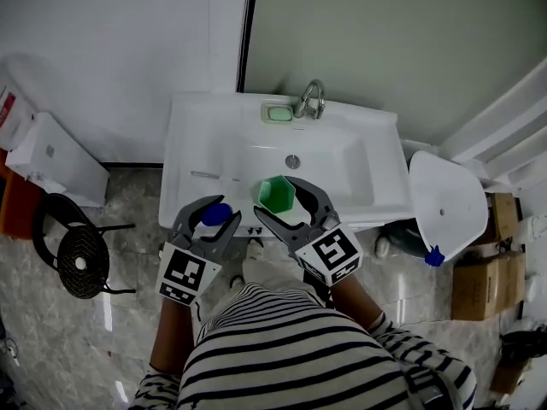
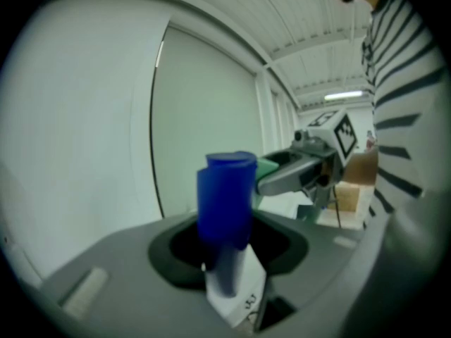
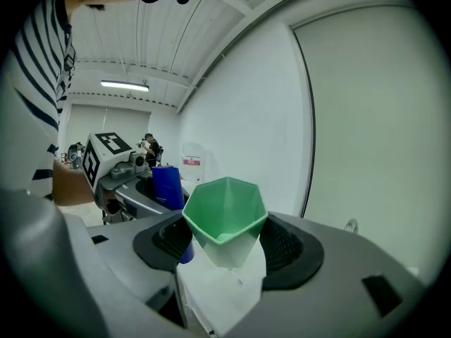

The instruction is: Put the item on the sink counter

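Observation:
My left gripper (image 1: 216,215) is shut on a blue cylindrical container (image 1: 217,213), held in the air at the front edge of the white sink counter (image 1: 192,139). In the left gripper view the blue container (image 2: 225,196) stands upright between the jaws. My right gripper (image 1: 278,196) is shut on a green faceted cup (image 1: 277,195) above the front of the basin. In the right gripper view the green cup (image 3: 225,213) sits open-mouthed between the jaws, with the blue container (image 3: 168,185) to its left. The two grippers are side by side, close together.
A chrome faucet (image 1: 312,99) and a green soap dish (image 1: 278,112) sit at the back of the sink. A white lidded bin (image 1: 447,203) stands to the right, with a cardboard box (image 1: 483,284) beyond it. A black stool (image 1: 77,259) and a white box (image 1: 55,156) are on the left.

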`<state>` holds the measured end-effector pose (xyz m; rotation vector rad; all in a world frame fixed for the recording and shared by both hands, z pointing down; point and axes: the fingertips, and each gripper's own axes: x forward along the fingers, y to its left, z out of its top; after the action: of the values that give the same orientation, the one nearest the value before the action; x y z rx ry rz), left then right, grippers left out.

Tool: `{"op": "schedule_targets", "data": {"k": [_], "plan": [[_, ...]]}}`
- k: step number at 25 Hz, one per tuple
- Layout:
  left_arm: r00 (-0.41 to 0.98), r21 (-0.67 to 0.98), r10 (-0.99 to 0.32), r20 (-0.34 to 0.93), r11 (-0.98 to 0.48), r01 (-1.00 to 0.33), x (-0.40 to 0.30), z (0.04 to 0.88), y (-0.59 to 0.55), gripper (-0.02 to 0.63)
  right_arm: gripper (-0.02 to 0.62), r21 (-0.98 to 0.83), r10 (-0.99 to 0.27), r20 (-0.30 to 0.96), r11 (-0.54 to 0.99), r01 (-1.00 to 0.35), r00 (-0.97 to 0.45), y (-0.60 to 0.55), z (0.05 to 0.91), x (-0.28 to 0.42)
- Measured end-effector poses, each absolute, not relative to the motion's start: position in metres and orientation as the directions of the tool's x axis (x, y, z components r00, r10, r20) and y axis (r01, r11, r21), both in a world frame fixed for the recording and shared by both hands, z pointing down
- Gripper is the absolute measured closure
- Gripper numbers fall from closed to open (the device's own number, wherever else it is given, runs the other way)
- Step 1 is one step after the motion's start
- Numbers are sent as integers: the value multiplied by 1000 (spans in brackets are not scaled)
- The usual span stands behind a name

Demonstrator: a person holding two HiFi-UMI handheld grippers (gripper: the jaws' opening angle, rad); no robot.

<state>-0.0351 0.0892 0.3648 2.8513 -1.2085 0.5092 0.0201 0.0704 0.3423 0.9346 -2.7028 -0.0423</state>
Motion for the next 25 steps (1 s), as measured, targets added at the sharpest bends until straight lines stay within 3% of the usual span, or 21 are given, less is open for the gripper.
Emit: {"op": "schedule_targets", "data": {"k": [25], "plan": [[631, -142, -688, 359, -708, -692, -51, 377, -104, 443, 298, 87, -650, 272, 751, -654, -710, -136, 363, 18]]}}
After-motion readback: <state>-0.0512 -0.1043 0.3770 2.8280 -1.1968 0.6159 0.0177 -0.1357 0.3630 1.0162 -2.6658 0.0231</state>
